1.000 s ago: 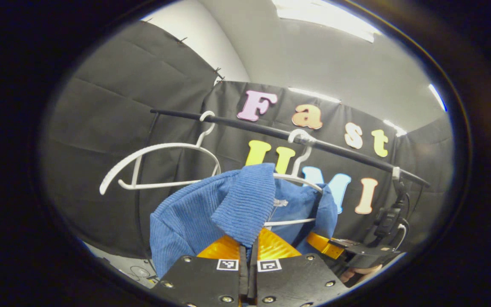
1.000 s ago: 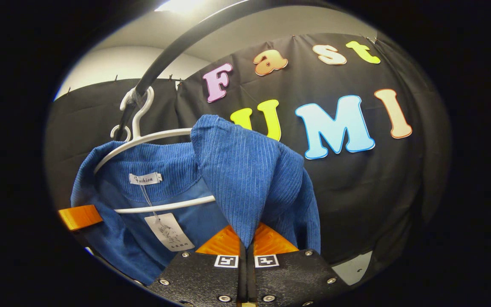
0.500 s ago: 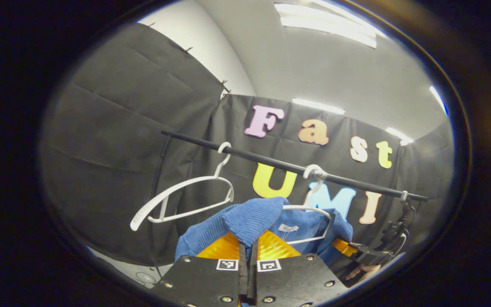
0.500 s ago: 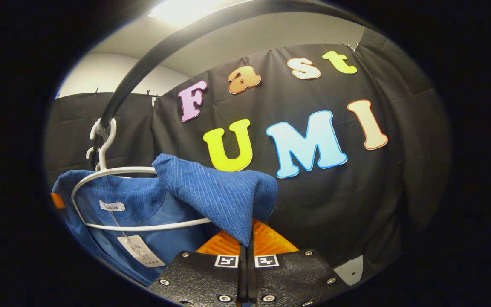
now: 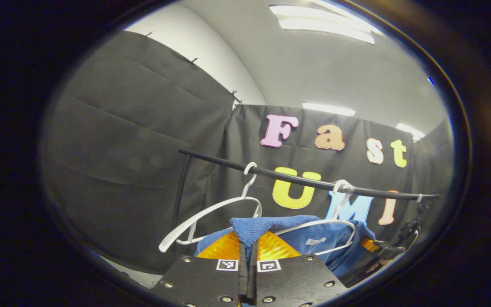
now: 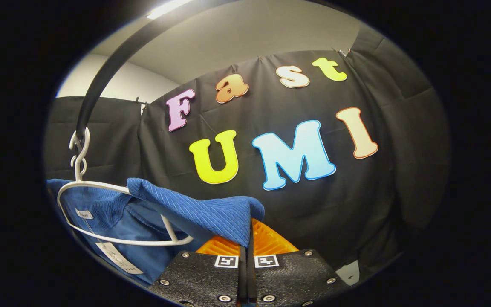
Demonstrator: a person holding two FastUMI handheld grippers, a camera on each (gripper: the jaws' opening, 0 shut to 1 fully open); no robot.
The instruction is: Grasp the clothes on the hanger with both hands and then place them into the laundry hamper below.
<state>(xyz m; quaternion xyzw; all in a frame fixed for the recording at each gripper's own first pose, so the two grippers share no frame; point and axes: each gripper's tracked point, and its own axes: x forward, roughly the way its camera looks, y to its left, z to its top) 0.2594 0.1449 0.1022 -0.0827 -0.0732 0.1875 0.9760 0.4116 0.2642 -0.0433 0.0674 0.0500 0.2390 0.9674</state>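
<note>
While I'm pulling back from the rail | blue garment is sliding off white hanger, peeling free | left gripper and right gripper are both clamping its shoulders | hamper drop coming next.

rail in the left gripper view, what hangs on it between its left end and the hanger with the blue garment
One bare white hanger hangs from the black rail there, left of the hanger carrying the blue garment. The left gripper view shows it.
</note>
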